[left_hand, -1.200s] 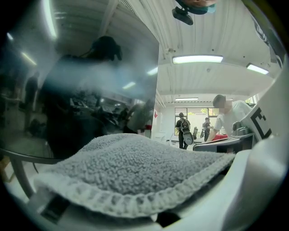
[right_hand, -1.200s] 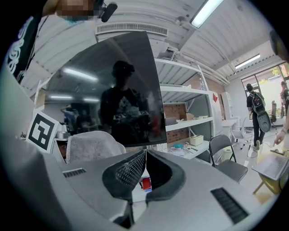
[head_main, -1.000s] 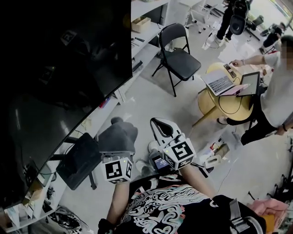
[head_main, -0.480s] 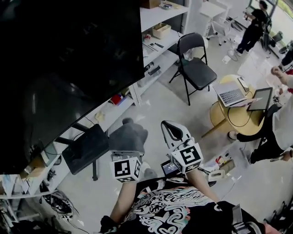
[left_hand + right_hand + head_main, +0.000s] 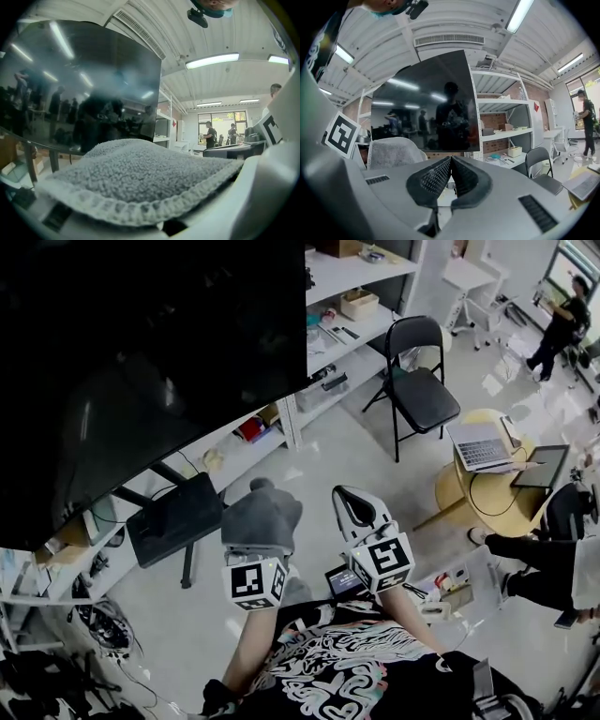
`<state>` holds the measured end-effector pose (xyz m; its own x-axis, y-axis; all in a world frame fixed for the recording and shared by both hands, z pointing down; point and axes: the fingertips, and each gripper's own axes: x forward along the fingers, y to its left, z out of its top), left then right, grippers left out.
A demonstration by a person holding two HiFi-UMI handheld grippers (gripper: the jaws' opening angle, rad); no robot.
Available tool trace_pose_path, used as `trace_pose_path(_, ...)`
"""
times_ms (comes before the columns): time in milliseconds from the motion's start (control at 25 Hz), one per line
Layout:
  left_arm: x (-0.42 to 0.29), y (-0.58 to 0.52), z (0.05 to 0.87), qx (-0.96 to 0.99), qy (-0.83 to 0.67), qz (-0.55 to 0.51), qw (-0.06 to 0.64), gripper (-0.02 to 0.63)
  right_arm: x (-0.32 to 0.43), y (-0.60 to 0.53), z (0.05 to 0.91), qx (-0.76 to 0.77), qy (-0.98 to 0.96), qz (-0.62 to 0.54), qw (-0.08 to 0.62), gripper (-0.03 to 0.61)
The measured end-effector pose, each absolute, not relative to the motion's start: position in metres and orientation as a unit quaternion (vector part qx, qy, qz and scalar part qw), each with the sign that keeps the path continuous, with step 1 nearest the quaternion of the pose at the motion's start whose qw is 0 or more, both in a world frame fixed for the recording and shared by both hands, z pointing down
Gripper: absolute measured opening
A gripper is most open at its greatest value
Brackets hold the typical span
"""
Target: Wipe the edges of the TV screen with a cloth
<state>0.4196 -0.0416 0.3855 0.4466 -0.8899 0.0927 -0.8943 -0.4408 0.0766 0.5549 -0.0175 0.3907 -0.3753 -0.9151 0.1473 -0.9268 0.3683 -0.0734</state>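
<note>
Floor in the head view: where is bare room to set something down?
Bare floor lies between the shelves, the folding chair and the cloth. The round table is crowded with laptops; cables clutter the lower left.

Black shirt [image 5: 347, 676] with white swirl print; pale grey right claw [image 5: 451, 159], black ribbed pads [image 5: 435, 179]; white marker cubes [image 5: 255, 584].

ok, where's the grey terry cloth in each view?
Head view: grey terry cloth at centre, below the big black TV screen.
Left gripper view: cloth fills the lower half, with the TV screen behind it.
Right gripper view: cloth left of centre, left of the meeting jaws; TV screen above.
Shared landmark: the TV screen.
</note>
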Motion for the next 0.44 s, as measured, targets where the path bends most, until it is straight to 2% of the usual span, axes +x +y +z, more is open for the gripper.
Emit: trace_pose_path(440, 0.422, -0.033, 0.384, 0.848, -0.527, 0.016, 0.056, 0.031, 0.552, -0.01, 0.39, 0.548, -0.832, 0.07, 0.044, 0.029)
